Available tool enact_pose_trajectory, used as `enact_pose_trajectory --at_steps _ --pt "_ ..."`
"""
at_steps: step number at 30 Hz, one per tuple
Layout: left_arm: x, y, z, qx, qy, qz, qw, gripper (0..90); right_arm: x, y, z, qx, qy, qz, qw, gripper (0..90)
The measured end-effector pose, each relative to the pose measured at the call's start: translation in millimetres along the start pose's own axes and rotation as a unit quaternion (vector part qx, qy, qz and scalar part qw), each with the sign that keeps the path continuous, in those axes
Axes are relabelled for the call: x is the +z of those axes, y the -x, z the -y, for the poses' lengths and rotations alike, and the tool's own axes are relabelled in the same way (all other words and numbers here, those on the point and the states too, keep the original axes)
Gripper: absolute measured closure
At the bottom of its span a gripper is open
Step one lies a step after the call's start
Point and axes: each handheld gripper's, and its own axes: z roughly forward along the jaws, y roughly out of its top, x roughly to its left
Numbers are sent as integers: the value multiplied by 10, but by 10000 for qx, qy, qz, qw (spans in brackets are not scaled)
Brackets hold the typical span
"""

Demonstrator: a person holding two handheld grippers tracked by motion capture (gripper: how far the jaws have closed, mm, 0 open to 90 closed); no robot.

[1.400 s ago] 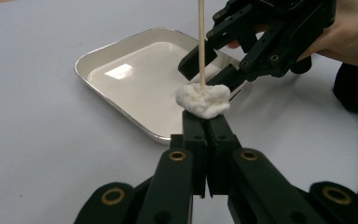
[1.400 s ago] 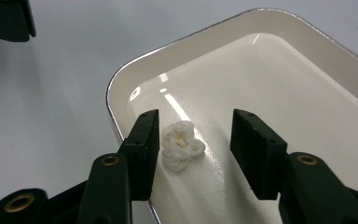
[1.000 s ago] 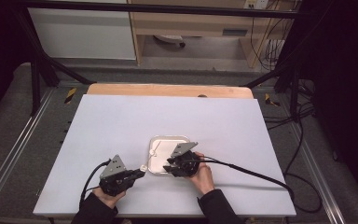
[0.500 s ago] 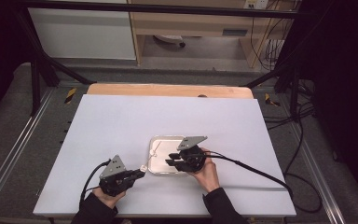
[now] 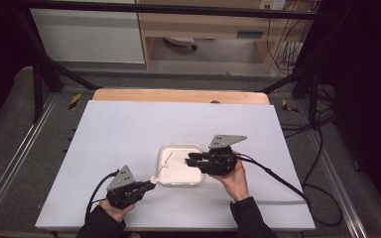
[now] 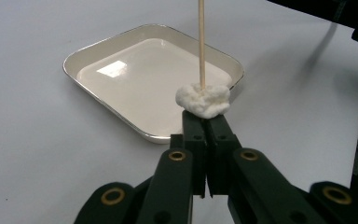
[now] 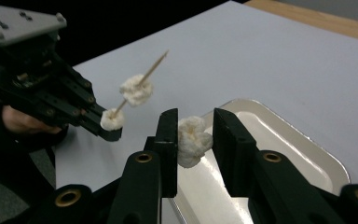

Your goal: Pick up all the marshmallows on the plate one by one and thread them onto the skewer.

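On the white bench (image 5: 129, 134), my left gripper (image 6: 204, 122), fingers pressed on a loaded skewer (image 6: 200, 44), angles it toward the tray's (image 5: 178, 182) 3 o'clock, where my right gripper (image 7: 193, 133) pinches another marshmallow (image 7: 191, 140) for threading.

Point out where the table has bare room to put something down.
The far half of the table, between the tray and the wooden edge, is bare, as is the left side. It is crowded around the tray, where the left gripper and right gripper work.
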Motion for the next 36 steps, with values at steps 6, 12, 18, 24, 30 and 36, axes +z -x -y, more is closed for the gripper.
enact_pose_trajectory --at_steps 6,12,18,24,30,36 --pt "2 13 -2 19 9 31 10000 883 -129 24 -105 197 418 -156 9988 723" --pt "11 24 -4 35 1 63 10000 883 -147 33 -195 421 709 -384 9959 725" --pt "7 33 -6 47 13 79 10000 883 -48 16 -258 473 750 -537 9946 725" --pt "8 46 -10 94 19 105 9999 883 41 61 -253 659 751 -688 9926 722" --pt "7 53 -13 123 33 121 9998 883 101 76 -234 766 712 -819 9911 723" --pt "5 56 -12 140 34 122 9998 883 152 79 -207 828 663 -895 9903 725"
